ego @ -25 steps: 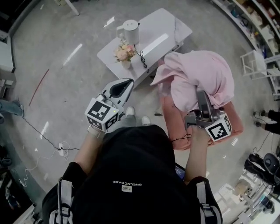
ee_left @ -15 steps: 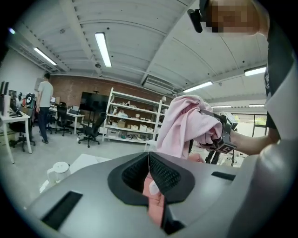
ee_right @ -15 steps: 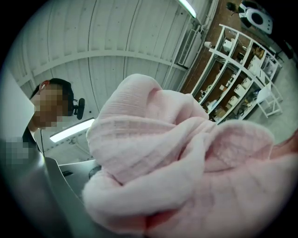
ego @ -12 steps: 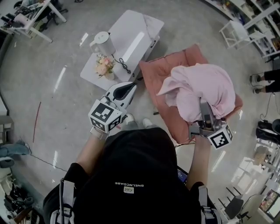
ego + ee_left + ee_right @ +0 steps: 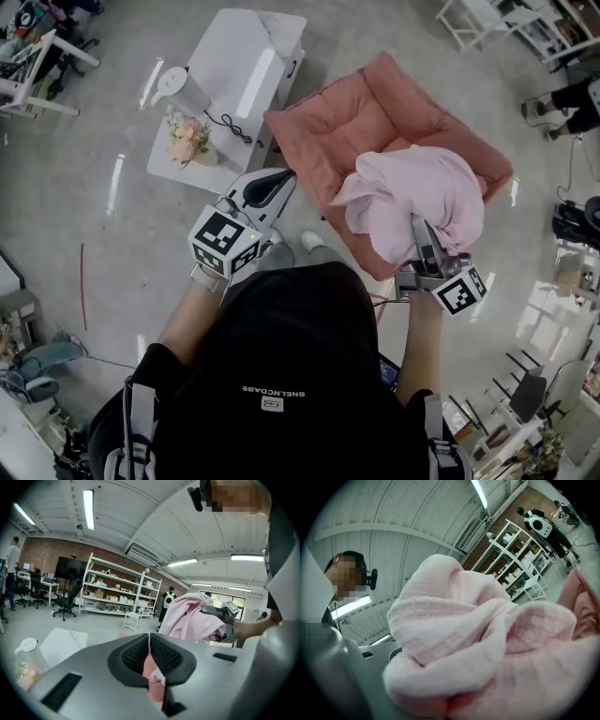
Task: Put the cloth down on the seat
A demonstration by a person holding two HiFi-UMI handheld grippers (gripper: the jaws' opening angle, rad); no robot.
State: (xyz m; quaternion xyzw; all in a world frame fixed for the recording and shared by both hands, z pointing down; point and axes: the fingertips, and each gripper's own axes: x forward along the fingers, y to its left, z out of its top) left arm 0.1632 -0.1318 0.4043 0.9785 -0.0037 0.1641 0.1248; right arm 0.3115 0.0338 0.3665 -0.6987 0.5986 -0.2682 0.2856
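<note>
Cloth (image 5: pixel 417 202) pinched in the jaws of right gripper (image 5: pixel 422 234) hangs over the near edge of seat (image 5: pixel 375 112) and may slide off if released here; left gripper (image 5: pixel 270 180) jaws sit pressed together.

Black short-sleeved top (image 5: pixel 281 370) — grey left gripper (image 5: pixel 277 176) with black-and-white marker cube (image 5: pixel 222 242).

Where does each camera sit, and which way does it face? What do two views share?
Head view: on the person's head, facing steeply down at seat and table; shows torso, arms, left gripper, right gripper.
Left gripper view: on that gripper, looking along its shut jaws across the room; shows the right forearm.
Right gripper view: on that gripper, tilted toward the ceiling; cloth hides its jaws; the person's head shows.
Shared: head and left gripper views both show the held cloth.
</note>
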